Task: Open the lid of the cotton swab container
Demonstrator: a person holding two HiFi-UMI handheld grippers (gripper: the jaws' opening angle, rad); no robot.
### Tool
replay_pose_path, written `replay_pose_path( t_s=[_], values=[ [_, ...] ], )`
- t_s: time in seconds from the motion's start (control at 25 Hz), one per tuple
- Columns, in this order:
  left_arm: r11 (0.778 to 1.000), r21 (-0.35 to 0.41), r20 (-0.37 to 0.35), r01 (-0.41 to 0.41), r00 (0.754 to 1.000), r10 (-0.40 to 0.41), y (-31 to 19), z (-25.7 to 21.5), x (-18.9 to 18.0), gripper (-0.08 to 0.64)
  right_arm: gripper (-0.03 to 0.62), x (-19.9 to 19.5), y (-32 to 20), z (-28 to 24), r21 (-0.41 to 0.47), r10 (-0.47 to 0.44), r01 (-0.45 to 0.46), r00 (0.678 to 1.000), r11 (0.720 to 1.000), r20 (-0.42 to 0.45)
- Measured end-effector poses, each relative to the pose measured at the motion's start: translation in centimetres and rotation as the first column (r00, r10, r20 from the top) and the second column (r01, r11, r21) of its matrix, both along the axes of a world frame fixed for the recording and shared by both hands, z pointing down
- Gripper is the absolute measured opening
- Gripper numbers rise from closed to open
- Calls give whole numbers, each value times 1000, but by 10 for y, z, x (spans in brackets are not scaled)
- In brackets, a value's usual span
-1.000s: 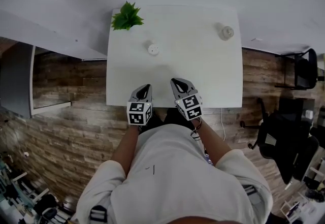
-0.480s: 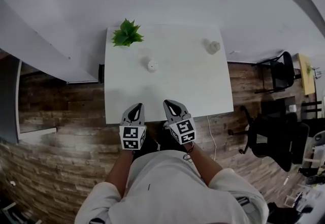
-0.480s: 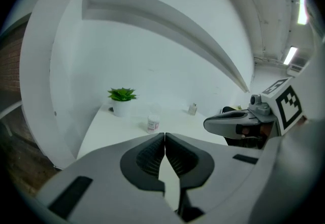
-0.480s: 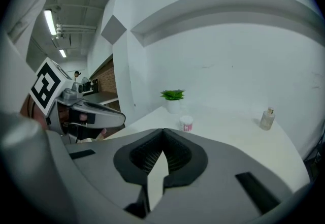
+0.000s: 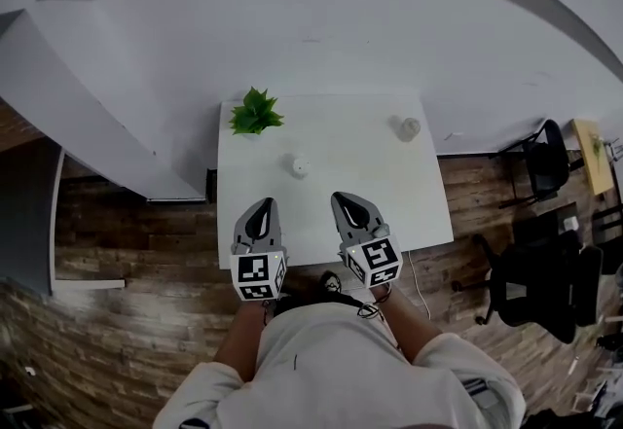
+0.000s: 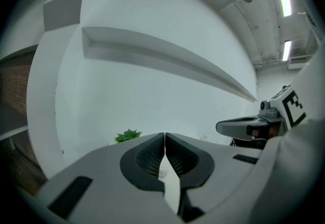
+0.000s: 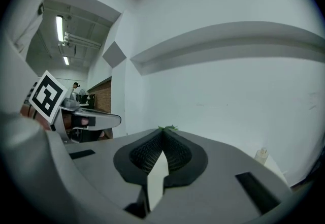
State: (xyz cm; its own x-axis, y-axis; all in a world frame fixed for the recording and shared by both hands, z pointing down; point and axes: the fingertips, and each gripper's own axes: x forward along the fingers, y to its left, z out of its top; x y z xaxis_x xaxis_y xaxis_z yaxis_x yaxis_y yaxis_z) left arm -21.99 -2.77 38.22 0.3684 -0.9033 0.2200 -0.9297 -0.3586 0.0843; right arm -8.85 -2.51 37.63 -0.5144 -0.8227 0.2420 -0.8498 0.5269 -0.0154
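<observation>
A small round white container stands on the white table, a little left of its middle. Both grippers hover side by side over the table's near edge, short of the container. My left gripper is shut with nothing in it, and its jaws meet tip to tip. Empty too, my right gripper has its jaws pressed together. The jaws hide the container in both gripper views.
A green potted plant sits at the table's far left corner. A small pale bottle stands at the far right, also seen as a bottle in the right gripper view. Black office chairs stand to the right on the wood-pattern floor.
The head view has swung, so the table sits lower and smaller in it. Both grippers stay shut and side by side, now reaching slightly further over the table's near edge.
</observation>
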Motion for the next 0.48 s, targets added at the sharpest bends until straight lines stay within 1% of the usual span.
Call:
replay_pose_path(
  t_s=[0.16,0.24,0.36,0.48],
  values=[
    [998,65,4,4,1000,-4,-7,-33,4,21,-3,15,-7,-33,76,6,-6,1000,997,2],
    [996,86,6,5,1000,-6,-10,-43,6,21,-3,23,-9,-42,100,16,-16,1000,995,2],
    [995,99,1,9,1000,-9,-12,-48,10,21,-2,32,-12,-48,112,34,-35,999,993,15],
    [995,96,-2,11,1000,-11,-13,-46,14,21,-3,38,-14,-49,116,45,-47,999,992,20]
  ],
)
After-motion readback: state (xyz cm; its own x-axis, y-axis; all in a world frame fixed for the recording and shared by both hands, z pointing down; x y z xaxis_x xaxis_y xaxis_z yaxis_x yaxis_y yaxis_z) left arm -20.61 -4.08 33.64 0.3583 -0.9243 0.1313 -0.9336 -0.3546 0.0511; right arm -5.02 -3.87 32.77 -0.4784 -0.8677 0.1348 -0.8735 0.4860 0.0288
